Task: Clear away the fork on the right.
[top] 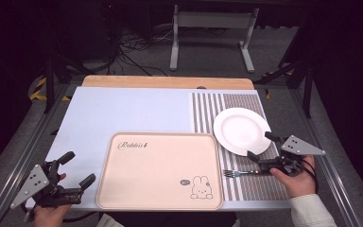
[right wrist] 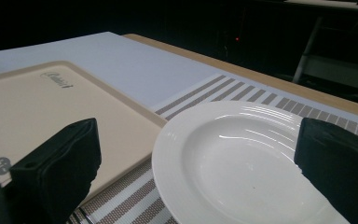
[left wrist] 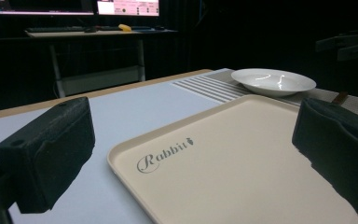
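Black foam jaws on the right gripper stand wide apart, empty, aimed at the near rim of the plate. In the right gripper view the plate lies between the jaws but below them, not touched. It rests on the striped mat at the right of the surface, just beside the tray, with a fork lying on the mat close under the right hand.

The likely slip is at the rim: glazed ware is smooth and shallow, so a bite taken too near the edge could let the plate tilt or slide out once lifted. Coming in low, the lower jaw may push the plate across the mat instead of getting under it, or nudge the fork. The plate's edge looks close to the tray lip, so a careless drag could catch there.

The left gripper hangs at the tray's left, jaws also apart and holding nothing, well away from all this.
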`<state>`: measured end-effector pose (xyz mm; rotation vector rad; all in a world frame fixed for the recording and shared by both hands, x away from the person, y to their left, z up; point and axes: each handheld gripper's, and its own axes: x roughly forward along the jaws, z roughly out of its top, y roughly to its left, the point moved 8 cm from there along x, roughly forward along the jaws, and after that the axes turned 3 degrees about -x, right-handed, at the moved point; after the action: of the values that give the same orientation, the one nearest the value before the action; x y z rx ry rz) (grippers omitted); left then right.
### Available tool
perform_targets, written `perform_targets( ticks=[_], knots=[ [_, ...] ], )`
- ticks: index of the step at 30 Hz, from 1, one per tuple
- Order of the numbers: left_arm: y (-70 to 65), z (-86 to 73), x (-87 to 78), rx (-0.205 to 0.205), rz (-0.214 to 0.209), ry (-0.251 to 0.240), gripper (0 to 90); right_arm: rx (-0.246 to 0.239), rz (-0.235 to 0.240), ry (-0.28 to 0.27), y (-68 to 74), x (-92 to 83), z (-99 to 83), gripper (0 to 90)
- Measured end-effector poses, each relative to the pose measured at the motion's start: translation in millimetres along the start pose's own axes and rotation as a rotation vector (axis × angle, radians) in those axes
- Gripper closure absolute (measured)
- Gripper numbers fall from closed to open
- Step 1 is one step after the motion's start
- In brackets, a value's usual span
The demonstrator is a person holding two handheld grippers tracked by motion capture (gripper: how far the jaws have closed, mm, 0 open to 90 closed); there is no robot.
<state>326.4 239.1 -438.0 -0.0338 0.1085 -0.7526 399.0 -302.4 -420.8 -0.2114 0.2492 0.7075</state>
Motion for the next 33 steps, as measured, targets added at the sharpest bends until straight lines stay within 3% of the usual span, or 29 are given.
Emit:
perform_targets(
  ticks=[6,9,11,12,15,17,18,19,23,30,33],
  knots=[
    [-0.4,0.0,-0.3,0.001,-0.001,0.002,0.0,-0.01,0.027,0.043,-1.1,4.4,3.6,3.6],
    [0.5,-0.2,-0.2,-0.001,0.001,0.002,0.0,-0.066,0.066,0.133,-0.4,4.9,4.1,6.8],
    [0.8,-0.2,-0.3,-0.001,0.002,0.003,0.0,-0.079,0.077,0.156,-0.5,4.5,4.7,7.6],
    [0.6,0.0,-0.3,-0.002,0.002,0.002,0.0,-0.103,0.094,0.205,-1.1,3.4,5.9,8.2],
    [0.1,0.0,-0.1,-0.001,0.001,0.002,0.0,-0.142,0.118,0.276,-2.4,2.0,7.4,8.3],
    [0.1,-0.2,0.0,-0.002,0.001,0.002,0.0,-0.154,0.122,0.294,-2.7,1.7,7.6,8.7],
    [0.2,-0.2,0.0,-0.002,0.002,0.003,0.0,-0.19,0.139,0.343,-3.2,0.4,8.5,9.5],
    [0.4,-0.3,0.0,-0.002,0.002,0.003,0.0,-0.19,0.139,0.343,-3.2,0.4,8.5,9.5],
    [1.1,-0.4,-0.3,-0.005,0.006,0.003,0.0,-0.237,0.158,0.428,-5.3,-2.1,10.6,9.6],
    [1.0,-0.4,0.1,-0.006,0.006,0.002,0.0,-0.279,0.186,0.505,-7.1,-3.7,14.6,9.9],
    [0.9,-0.3,0.1,-0.01,0.004,0.0,0.0,-0.294,0.245,0.529,-3.6,-2.3,14.5,11.4]
  ],
)
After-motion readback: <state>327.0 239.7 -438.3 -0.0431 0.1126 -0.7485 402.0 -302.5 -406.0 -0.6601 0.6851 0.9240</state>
